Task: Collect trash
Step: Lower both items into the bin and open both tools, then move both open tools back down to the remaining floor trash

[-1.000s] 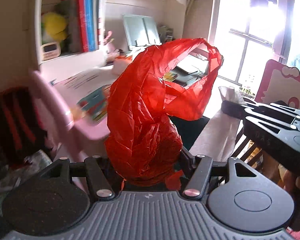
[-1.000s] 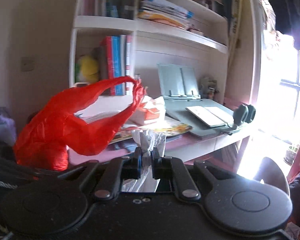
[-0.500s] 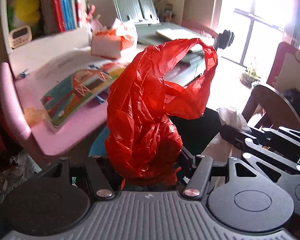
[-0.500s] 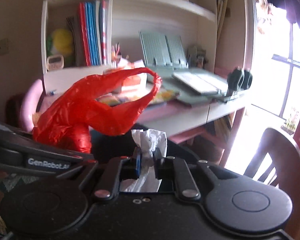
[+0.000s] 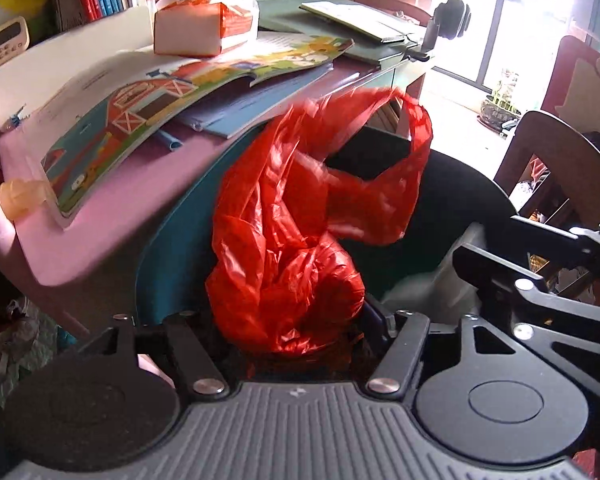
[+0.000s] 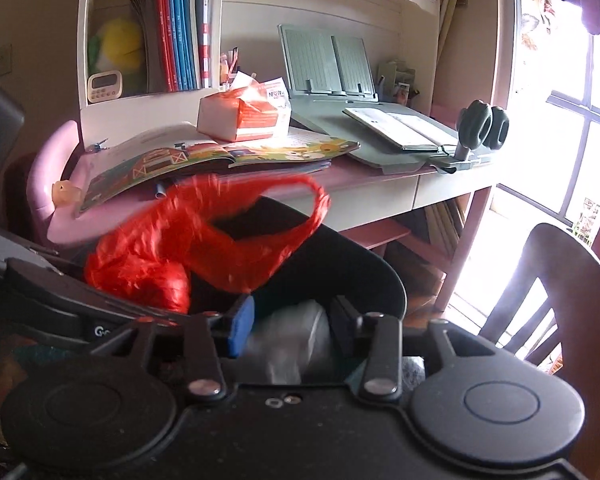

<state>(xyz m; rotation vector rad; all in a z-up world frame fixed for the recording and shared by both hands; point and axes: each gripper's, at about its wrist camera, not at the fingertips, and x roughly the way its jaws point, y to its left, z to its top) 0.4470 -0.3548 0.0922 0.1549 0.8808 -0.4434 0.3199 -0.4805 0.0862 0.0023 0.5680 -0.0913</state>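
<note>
My left gripper (image 5: 296,332) is shut on a crumpled red plastic bag (image 5: 300,232), which stands up over the black mouth of a teal trash bin (image 5: 172,248). The bag also shows in the right wrist view (image 6: 188,248), with the left gripper beneath it. My right gripper (image 6: 288,320) is open, its fingers apart, with a white tissue wad (image 6: 292,344) loose between and below them, over the bin's dark opening (image 6: 340,264). In the left wrist view the right gripper (image 5: 460,264) is at the right, the white tissue (image 5: 424,292) beneath its tips.
A pink desk (image 6: 364,188) stands behind the bin with an open picture book (image 6: 204,160), a tissue pack (image 6: 244,116), a grey book stand (image 6: 340,76) and shelves of books (image 6: 180,28). A dark wooden chair (image 6: 560,280) stands at the right by the window.
Both grippers have dropped down toward the bin. The right gripper has opened and let go of the white tissue, which has sunk lower. The red bag stays gripped.
</note>
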